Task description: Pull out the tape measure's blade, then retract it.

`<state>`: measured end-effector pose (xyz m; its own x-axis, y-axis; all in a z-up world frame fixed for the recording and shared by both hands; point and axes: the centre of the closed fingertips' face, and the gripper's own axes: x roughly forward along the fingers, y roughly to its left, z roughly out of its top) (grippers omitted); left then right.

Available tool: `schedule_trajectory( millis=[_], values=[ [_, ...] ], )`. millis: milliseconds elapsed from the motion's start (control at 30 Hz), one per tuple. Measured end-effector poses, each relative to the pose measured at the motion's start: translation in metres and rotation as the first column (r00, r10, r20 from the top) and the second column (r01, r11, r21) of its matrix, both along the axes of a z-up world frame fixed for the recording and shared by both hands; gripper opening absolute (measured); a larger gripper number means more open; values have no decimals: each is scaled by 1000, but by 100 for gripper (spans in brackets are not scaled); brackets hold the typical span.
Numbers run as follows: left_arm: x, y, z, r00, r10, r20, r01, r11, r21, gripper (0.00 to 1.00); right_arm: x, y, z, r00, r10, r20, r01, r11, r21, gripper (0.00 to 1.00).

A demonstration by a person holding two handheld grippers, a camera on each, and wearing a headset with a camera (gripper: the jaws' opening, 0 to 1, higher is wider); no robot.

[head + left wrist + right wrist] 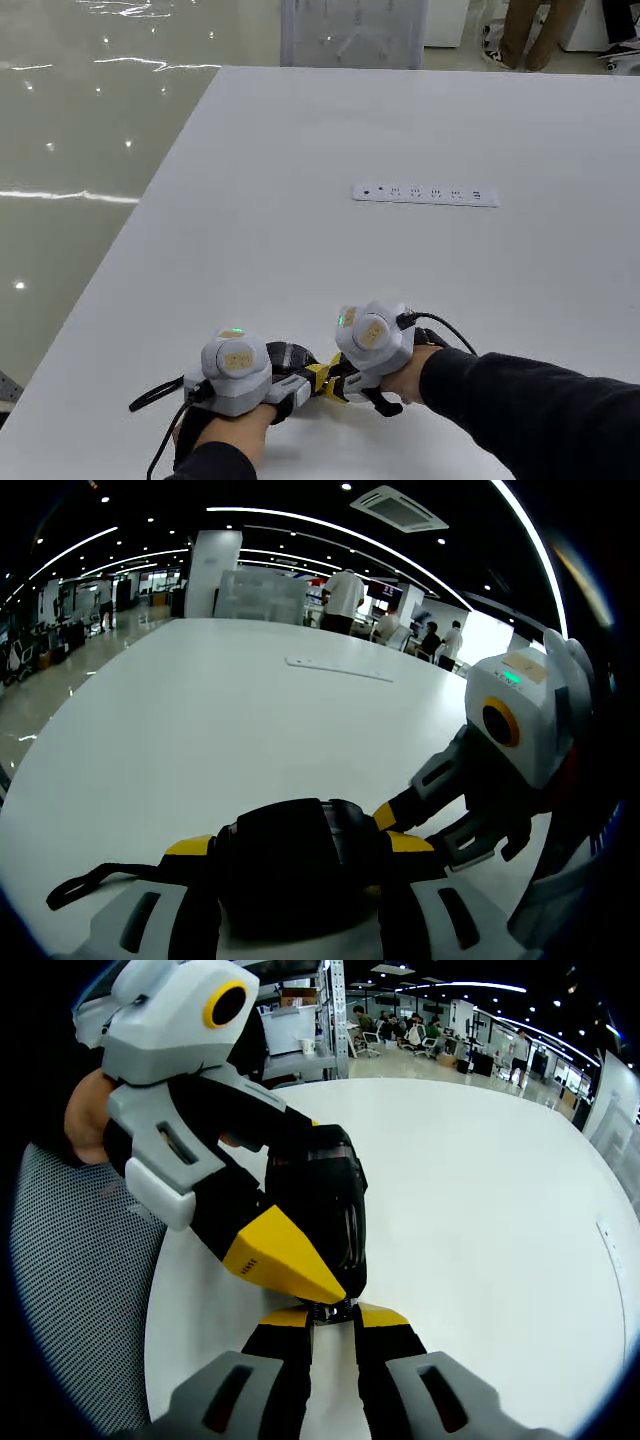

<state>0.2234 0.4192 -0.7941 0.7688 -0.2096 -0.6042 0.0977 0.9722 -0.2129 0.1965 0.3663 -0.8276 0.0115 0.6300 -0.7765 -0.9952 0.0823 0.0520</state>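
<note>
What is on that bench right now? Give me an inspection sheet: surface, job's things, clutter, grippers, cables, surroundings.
Surface: white table, no marks seen.
Job's things: black-and-yellow tape measure, held between both grippers near the front edge; blade barely out.
Clutter: white power strip lying mid-table, apart from the work.
Grippers: left gripper shut on the tape measure's case; right gripper shut at its mouth on what looks like the blade tip.
Cables: black cable from the right gripper; another cable by the left.
Surroundings: glossy floor, mesh chair at the far edge, people beyond.
</note>
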Motion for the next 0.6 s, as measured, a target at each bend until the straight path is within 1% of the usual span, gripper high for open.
schedule_trajectory(
  millis=[100,233,267,300,400,467,500,533,600],
  values=[
    [0,0,0,1000,-1,0,1,1000,-5,60,0,0,0,1000,-2,-1,2,1000,-3,13],
    [0,-1,0,1000,-7,-3,7,1000,-1,61,0,0,0,1000,1,6,-1,1000,-10,13],
    [0,-2,0,1000,-15,-9,15,1000,8,61,0,0,0,1000,0,5,0,1000,-11,13],
    [1,-2,0,1000,-18,-15,18,1000,7,61,0,0,0,1000,-1,5,1,1000,-10,13],
    [-1,-3,0,999,-48,-16,48,999,10,62,-2,1,0,1000,2,12,-2,1000,-9,15],
    [-2,-3,0,998,-66,-21,66,998,4,62,-2,1,0,1000,5,13,-5,1000,-11,16],
    [-2,-3,0,997,-73,-22,73,997,2,63,-2,1,1,1000,6,17,-6,1000,-13,17],
    [-2,-3,-1,996,-89,-25,89,996,-1,63,0,1,1,999,4,36,-4,1000,-16,18],
    [-3,-3,-2,994,-106,-39,106,994,1,63,3,0,2,999,-3,53,4,1000,-17,22]
  ],
)
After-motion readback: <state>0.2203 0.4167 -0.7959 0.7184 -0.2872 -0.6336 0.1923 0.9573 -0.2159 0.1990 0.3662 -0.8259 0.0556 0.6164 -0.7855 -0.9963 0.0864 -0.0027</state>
